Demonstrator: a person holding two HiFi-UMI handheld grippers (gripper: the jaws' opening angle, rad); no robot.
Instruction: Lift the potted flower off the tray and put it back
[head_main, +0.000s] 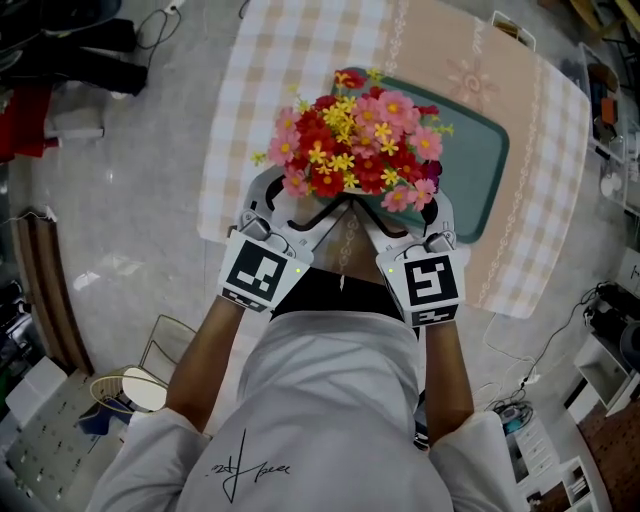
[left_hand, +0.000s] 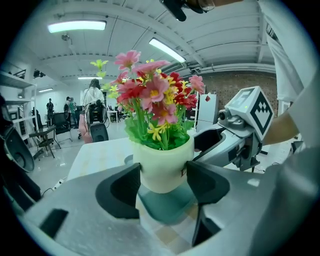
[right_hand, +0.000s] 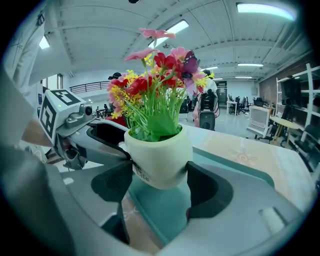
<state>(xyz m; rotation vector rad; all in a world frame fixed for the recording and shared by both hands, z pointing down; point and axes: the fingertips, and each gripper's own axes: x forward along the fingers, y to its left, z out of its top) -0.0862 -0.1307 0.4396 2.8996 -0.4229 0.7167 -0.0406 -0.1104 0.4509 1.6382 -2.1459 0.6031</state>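
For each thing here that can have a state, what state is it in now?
pot: upright, apparently lifted clear, clamped from two sides.
flowers: standing upright in the pot.
tray: flat on the table, bare below the pot.
left gripper: shut on the pot.
right gripper: shut on the pot.
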